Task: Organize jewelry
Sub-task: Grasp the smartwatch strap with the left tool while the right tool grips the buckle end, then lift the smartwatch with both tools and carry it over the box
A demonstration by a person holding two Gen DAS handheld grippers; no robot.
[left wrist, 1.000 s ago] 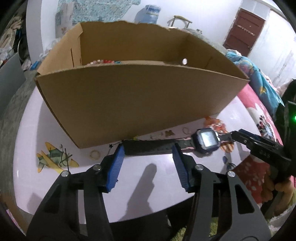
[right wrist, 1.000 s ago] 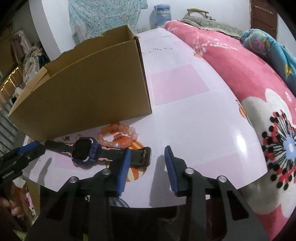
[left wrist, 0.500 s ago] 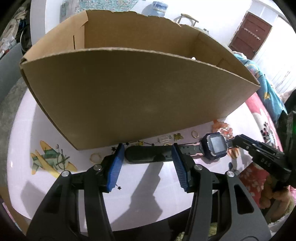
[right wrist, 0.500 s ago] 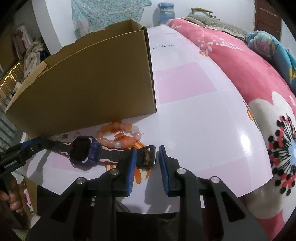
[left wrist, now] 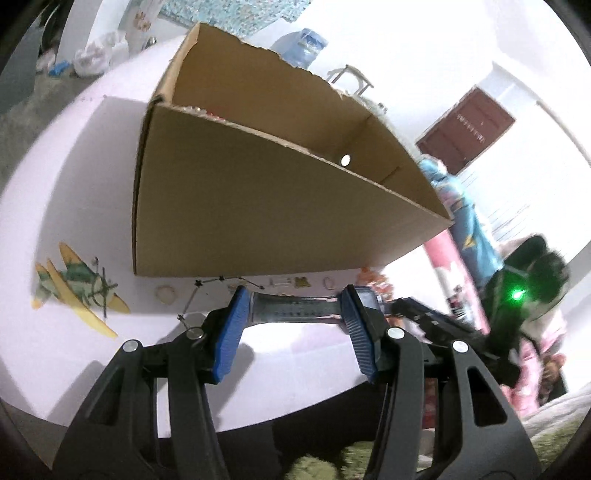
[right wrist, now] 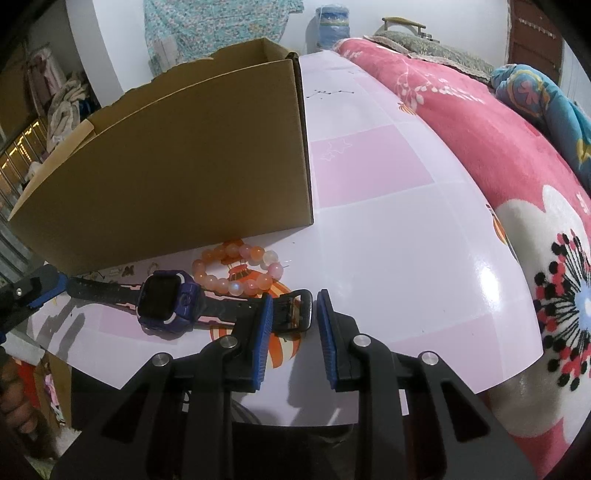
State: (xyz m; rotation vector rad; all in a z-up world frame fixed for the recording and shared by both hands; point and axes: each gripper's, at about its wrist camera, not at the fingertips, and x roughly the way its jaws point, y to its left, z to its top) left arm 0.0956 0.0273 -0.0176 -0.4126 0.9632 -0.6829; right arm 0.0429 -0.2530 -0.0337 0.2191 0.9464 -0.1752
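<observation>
Two tools work in front of the box (left wrist: 258, 206): left gripper (left wrist: 291, 325) gapes over the watch (right wrist: 168, 301) strap, while right gripper (right wrist: 293, 321), just narrowing round the buckle (right wrist: 301, 310) without yet pinching, must clamp squarely.

A pink blanket (right wrist: 491, 155) with a big white flower fills the right wrist view from 1 to 4 o'clock, a blue patterned cloth (right wrist: 539, 99) bunched at 2. A water bottle (right wrist: 330, 27) stands at 12, with teal flowered fabric (right wrist: 207, 22) hanging at 11. In the left wrist view a dark red door (left wrist: 467, 134) sits at 2 and an airplane sticker (left wrist: 74, 286) at 9.
</observation>
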